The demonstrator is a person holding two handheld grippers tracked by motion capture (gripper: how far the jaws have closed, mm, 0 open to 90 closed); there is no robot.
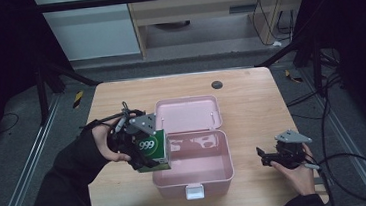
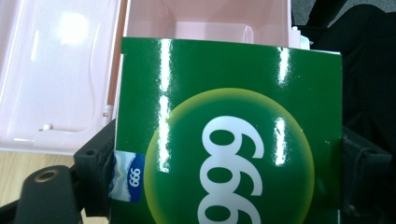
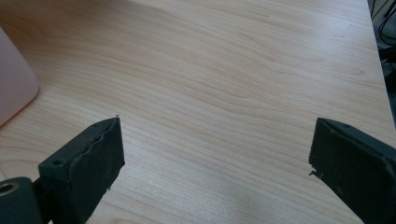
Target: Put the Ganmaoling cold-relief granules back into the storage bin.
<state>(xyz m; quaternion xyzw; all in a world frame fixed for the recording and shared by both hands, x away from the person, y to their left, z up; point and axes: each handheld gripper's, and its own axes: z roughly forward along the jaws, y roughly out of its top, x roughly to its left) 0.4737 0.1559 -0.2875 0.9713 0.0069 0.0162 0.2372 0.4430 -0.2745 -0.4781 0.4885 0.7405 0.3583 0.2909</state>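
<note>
Left of centre in the high view, the left hand-held gripper [image 1: 143,154] clamps the green 999 medicine box [image 1: 153,150] at the open pink case's [image 1: 193,178] left rim, cavity just rightward, while the right hand-held gripper [image 1: 266,157] rests wide open on the bench [image 1: 251,97].

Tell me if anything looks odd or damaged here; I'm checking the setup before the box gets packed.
Nothing stands out. The green box sits squarely in the left gripper beside the open pink case, which looks empty and intact. The right gripper rests on the table, jaws open.
</note>
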